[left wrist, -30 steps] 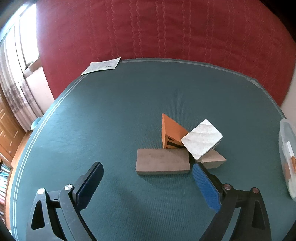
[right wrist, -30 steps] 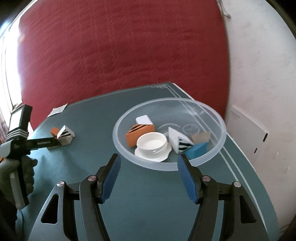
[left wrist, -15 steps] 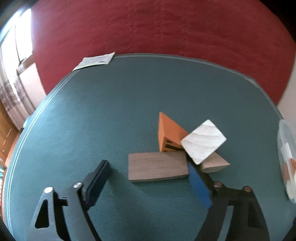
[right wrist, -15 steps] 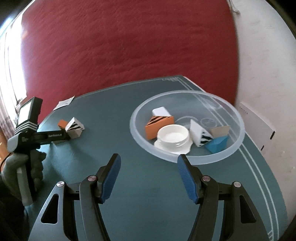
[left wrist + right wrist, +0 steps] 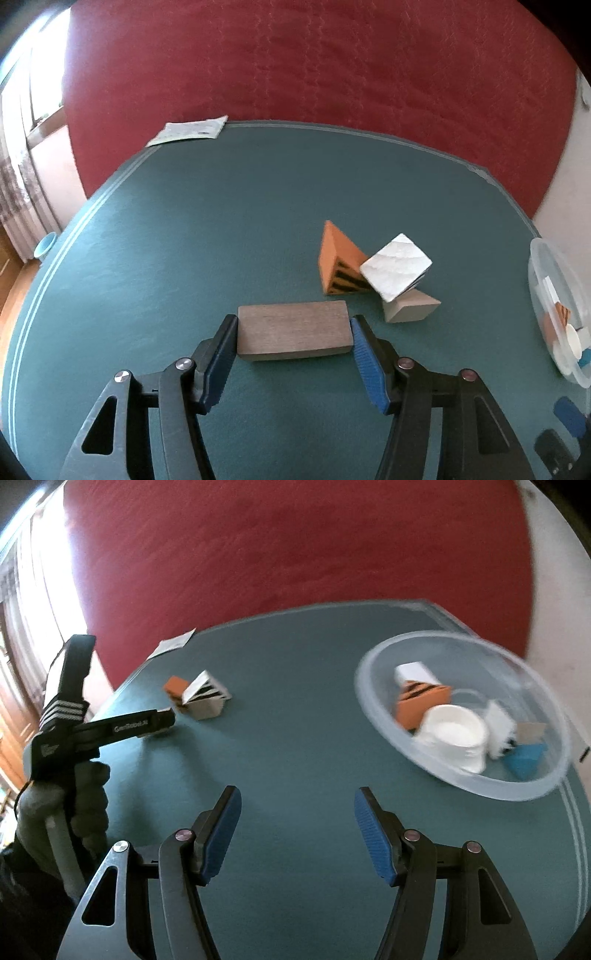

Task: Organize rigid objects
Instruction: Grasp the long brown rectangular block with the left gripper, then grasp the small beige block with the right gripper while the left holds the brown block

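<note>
A grey-brown wooden block lies flat on the teal table. My left gripper straddles it lengthwise. Its jaws are closing, and both blue pads meet the block's short ends. Just beyond the block sit an orange striped wedge, a white cube propped on edge, and a beige wedge. My right gripper hovers open over bare table with nothing between its fingers. The clear bowl holding several pieces is to its right.
A gloved hand holds the left gripper at the left of the right wrist view. A paper slip lies at the table's far edge. A red padded surface rises behind the table. The bowl's rim shows at the right.
The left gripper's jaws have narrowed from wide apart to the block's two ends. The right wrist view has swung left, so the bowl now sits at its right.
</note>
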The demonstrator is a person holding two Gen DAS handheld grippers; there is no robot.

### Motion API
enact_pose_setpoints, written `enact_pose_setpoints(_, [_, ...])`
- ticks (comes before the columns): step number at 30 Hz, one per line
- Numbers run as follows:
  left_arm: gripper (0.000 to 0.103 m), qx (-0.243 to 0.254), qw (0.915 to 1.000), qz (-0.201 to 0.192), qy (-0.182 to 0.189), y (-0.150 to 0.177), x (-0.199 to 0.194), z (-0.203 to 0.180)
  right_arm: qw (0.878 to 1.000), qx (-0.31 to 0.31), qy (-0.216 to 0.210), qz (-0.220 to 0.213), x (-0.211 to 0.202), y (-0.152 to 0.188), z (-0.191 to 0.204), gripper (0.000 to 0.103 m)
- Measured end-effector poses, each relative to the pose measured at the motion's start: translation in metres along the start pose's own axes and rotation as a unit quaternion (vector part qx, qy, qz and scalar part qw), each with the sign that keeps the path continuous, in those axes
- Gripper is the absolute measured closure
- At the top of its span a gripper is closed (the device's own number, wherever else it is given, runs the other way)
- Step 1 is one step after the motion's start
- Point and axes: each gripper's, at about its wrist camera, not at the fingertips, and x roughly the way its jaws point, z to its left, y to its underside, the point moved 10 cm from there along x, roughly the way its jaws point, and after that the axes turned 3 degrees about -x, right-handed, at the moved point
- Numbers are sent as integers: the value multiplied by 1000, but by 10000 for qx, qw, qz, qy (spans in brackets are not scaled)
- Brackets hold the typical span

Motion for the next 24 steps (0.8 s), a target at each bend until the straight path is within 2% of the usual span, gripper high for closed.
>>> enact_pose_setpoints(5, [40, -105, 9995, -206, -208, 5, -17, 18, 9992, -272, -259, 162, 19, -12, 27, 38])
enact_pose_setpoints(10, [40, -241, 9981, -309, -467, 8, -23, 37, 9973, -638, -310, 185, 46, -30, 56, 38])
enact_pose_setpoints(21, [40, -517, 9972, -205, -507, 10, -15, 49, 9943, -945, -422, 254, 90, -60, 96, 38])
enact_pose_setpoints(24, [40, -569, 9970, -186, -499, 12, -15, 50, 9936, -1022, -378, 299, 104, -66, 102, 42])
